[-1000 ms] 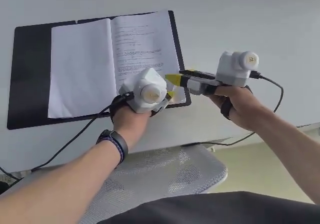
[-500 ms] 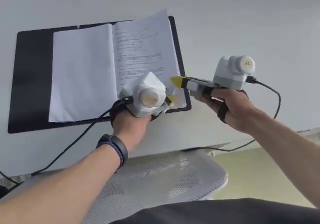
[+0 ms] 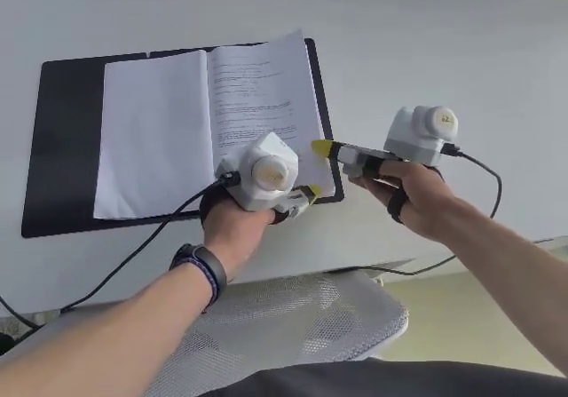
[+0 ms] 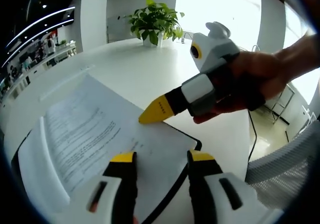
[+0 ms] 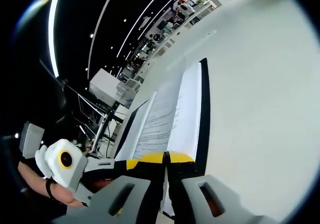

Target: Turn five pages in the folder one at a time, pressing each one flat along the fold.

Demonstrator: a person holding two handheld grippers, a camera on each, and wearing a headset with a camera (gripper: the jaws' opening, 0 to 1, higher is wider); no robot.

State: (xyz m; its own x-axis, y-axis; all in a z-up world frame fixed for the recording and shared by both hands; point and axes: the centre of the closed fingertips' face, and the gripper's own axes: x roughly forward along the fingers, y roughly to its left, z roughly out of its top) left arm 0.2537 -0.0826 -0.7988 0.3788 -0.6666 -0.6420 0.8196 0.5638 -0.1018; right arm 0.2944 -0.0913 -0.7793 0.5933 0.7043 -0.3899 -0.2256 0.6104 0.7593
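black folder [image 3: 62, 148] lies open on the white surface [image 3: 426, 51], well up at 10-11 o'clock from the person's hands in the head view
fold [image 3: 208, 122] runs 12-to-6, top tipped a hair toward 1
printed right page [image 3: 262, 95] is at 3 of the fold, blank left sheet [image 3: 151, 131] at 9

right claw [image 3: 321, 148] points toward 9 and is closed, jaws tip to tip
its tip is at the page's free edge, low down near the 5 o'clock corner
left gripper view has that tip touching paper just inside the folder's edge
can't tell whether a sheet is nipped between the jaws or the tip just rests on top

left claw [image 4: 161, 158] is open with nothing in it, over that same corner, at about 7 of the right claw's tip and just beside it
contact with the paper not clear

what the move turns on, as I read it: the free edge is parallel to the fold, so the page has to swing from 3 over to 9 about that 12-6 axis
right claw is the nearer one to the edge, so it suits the lift
left claw has the fold at roughly 10-11 from it, so it's placed to follow in and press along it

risk: tip catches two sheets at the corner, not one
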